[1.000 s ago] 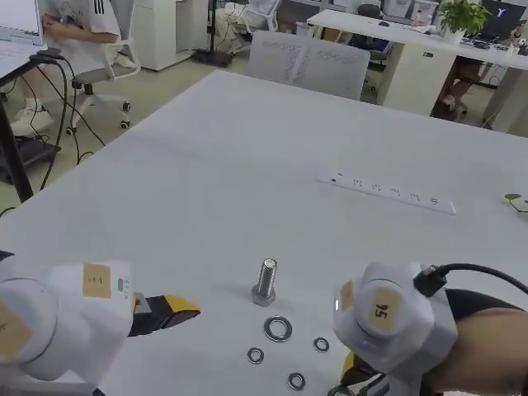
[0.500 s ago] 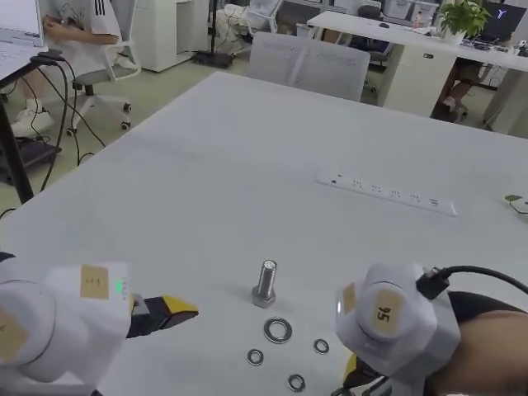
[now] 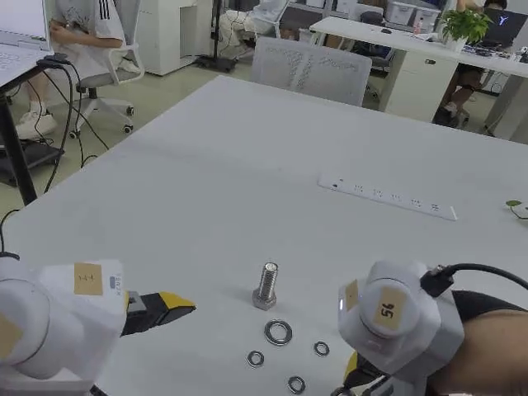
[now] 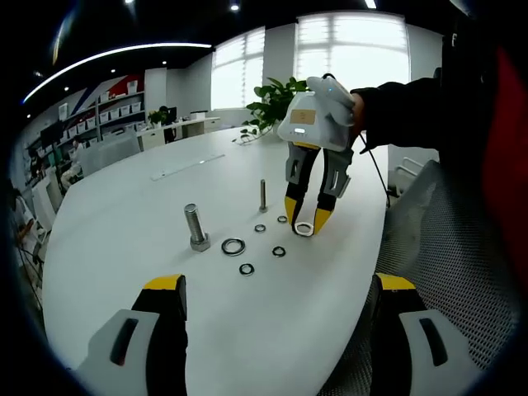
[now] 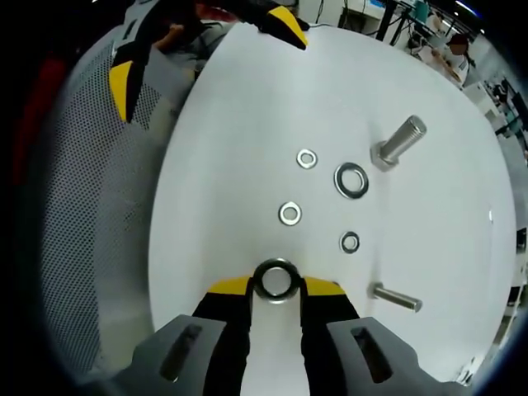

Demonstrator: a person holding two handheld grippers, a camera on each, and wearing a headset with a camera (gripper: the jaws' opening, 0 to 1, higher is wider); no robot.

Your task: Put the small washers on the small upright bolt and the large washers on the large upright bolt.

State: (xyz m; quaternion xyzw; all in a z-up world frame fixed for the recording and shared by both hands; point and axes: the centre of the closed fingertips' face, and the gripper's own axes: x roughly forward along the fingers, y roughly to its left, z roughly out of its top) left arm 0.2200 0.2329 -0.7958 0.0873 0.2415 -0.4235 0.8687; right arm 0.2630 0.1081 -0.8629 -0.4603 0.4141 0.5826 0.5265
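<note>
I have my right tool (image 5: 276,286) clamped on a large washer (image 5: 275,264) by the near edge of the counter (image 3: 247,165). My left tool (image 4: 279,285) sits with jaws wide apart. The large bolt (image 3: 265,286) stands upright there, with a second big washer (image 3: 278,332) and three small washers (image 3: 256,358) lying flat beside it.

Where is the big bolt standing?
In the head view, low and centre, the big bolt stands upright on the white table, just behind the big loose washer.
</note>
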